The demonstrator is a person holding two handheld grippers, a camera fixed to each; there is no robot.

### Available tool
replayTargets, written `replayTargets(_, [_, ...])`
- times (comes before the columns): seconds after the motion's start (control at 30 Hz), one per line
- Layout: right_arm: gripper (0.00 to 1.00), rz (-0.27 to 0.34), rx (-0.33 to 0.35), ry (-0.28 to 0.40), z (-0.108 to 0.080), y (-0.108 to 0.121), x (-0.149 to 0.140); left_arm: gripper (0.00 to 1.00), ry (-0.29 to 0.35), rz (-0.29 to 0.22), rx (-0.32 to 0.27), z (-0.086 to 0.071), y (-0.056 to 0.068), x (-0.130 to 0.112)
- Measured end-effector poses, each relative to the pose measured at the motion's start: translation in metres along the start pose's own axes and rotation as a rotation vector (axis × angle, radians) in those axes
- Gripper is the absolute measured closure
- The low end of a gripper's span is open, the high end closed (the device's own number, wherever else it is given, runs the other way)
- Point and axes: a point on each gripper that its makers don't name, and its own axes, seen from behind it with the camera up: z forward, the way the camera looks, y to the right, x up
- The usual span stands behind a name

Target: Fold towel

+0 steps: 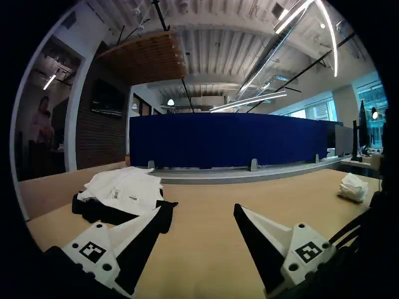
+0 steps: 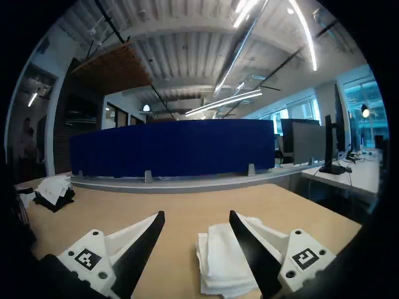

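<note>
Left gripper view: the left gripper (image 1: pixel 198 207) is held level over the bench (image 1: pixel 209 259), fingers spread with nothing between them. A pile of cloth (image 1: pixel 124 192) lies at the left finger's tip, and a folded towel (image 1: pixel 353 187) lies far beyond the right finger.

Right gripper view: the right gripper (image 2: pixel 196 213) is level, fingers apart and empty. The folded towel (image 2: pixel 219 254) lies under the right finger.

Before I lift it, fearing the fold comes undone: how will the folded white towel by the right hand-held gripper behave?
The folded white towel looks floppy: its stacked layers have wavy edges, so pinched at one corner it would probably droop open. Likely light; pushed, it should slide, not roll, on the smooth table.
</note>
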Motion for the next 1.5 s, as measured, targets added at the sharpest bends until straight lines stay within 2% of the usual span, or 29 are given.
replayTargets(0.4, [0.00, 0.059, 0.014, 0.013, 0.002, 0.000, -0.018, 0.01, 0.000, 0.000, 0.000, 0.000, 0.000, -0.001])
replayTargets(0.7, [0.00, 0.021, 0.022, 0.034, -0.001, -0.007, -0.016, 0.01, 0.000, 0.000, 0.000, 0.000, 0.000, -0.001])
replayTargets(1.0, [0.00, -0.057, 0.023, 0.032, -0.002, -0.019, -0.021, 0.01, 0.000, 0.000, 0.000, 0.000, 0.001, -0.001])
replayTargets(1.5, [0.00, -0.059, 0.025, 0.030, -0.001, -0.020, -0.022, 0.01, 0.000, 0.000, 0.000, -0.001, 0.001, 0.000])
